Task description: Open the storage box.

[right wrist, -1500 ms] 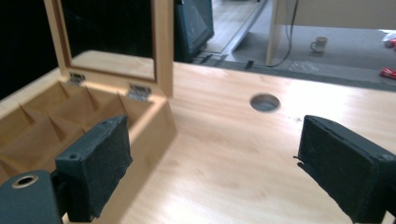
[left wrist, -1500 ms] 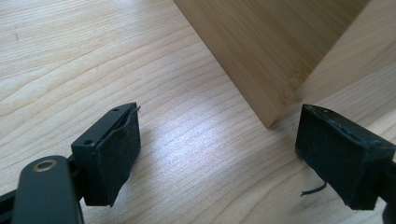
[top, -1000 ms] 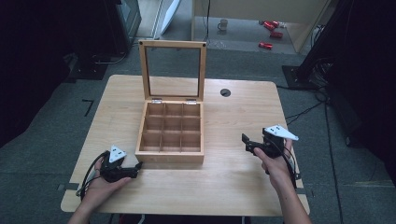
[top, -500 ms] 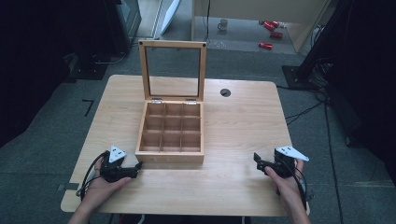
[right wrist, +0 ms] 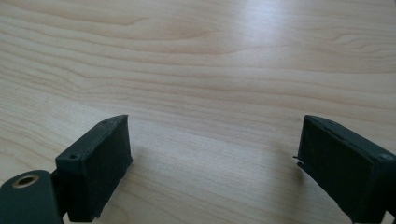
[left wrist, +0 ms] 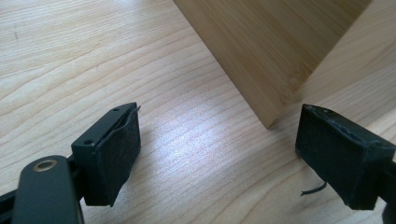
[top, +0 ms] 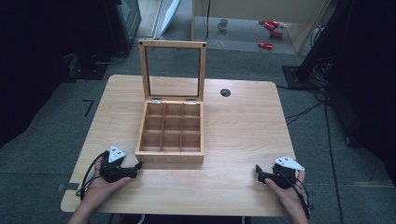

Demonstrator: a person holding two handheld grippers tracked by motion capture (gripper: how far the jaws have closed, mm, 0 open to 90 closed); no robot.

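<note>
The left gripper (top: 138,165), a black two-jaw tool with a grey three-cornered plate on top, lies low on the near left part of the table, held in the person's left hand (top: 100,184). Its jaws stand wide apart with nothing between them but bare wood, as the left gripper view (left wrist: 217,140) shows, and they point at the near left corner of the open light wooden box with nine square compartments (top: 171,133); that corner (left wrist: 268,70) sits just beyond the jaws, not touching them. The right gripper (top: 258,171), of the same make, rests on the near right part of the table in the person's right hand (top: 286,196), well apart from the box. Its jaws are also spread wide over bare table in the right gripper view (right wrist: 212,154).

The box stands at the middle of the pale wooden table with rounded corners (top: 243,126), its glass-paned, wood-framed lid (top: 173,67) raised upright at the far side. A small round dark hole (top: 225,92) lies in the tabletop to the far right of the box.
</note>
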